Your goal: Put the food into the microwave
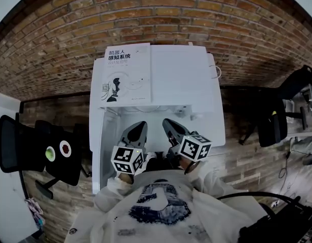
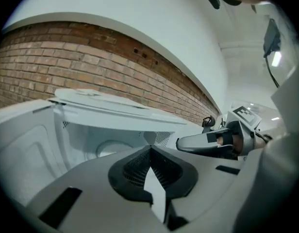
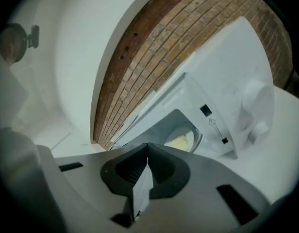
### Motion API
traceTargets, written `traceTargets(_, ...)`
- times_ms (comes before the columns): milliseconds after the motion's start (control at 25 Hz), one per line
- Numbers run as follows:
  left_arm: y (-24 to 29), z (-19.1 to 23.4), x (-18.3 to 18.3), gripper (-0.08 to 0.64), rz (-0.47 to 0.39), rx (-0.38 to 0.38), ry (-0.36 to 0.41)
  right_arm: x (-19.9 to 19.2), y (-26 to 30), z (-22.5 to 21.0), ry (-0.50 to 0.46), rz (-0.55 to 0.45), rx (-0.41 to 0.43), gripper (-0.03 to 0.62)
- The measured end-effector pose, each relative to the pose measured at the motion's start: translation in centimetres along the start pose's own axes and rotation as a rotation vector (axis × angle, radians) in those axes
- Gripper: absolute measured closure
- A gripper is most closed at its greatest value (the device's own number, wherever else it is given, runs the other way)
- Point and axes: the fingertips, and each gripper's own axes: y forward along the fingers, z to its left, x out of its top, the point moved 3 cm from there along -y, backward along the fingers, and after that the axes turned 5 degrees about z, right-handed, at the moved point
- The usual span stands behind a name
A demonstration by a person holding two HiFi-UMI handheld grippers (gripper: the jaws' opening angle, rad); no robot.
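A white microwave [image 1: 186, 85] stands against the brick wall, its door [image 1: 96, 151] swung open to the left. In the right gripper view a pale yellow portion of food [image 3: 181, 141] lies on the round plate inside the cavity, left of the knob panel [image 3: 256, 98]. The left gripper view looks into the same white cavity [image 2: 91, 140], where I cannot make out the food. My left gripper [image 1: 140, 126] [image 2: 149, 149] and right gripper [image 1: 167, 123] [image 3: 147, 147] hover side by side just in front of the opening. Both are shut with nothing between the jaws.
A white book [image 1: 126, 75] lies on the microwave's top. Black office chairs [image 1: 24, 146] stand at the left, another chair [image 1: 277, 115] at the right. Cables [image 1: 277, 206] run along the lower right. The person's light sweater [image 1: 161, 211] fills the bottom.
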Motion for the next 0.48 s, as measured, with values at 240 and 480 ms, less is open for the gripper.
traceTargets(240, -2.8, -0.5, 2.4, 0.552, -0.043, 0.053, 0.086, 2.1, -2.4, 2.9, -0.201, -0.052, -0.034, 0.577)
traceTargets(480, -3.8, -0.9, 3.7, 0.552, -0.070, 0.083, 0.148, 3.0, -3.9, 4.7, -0.388, -0.086, -0.101, 0.578)
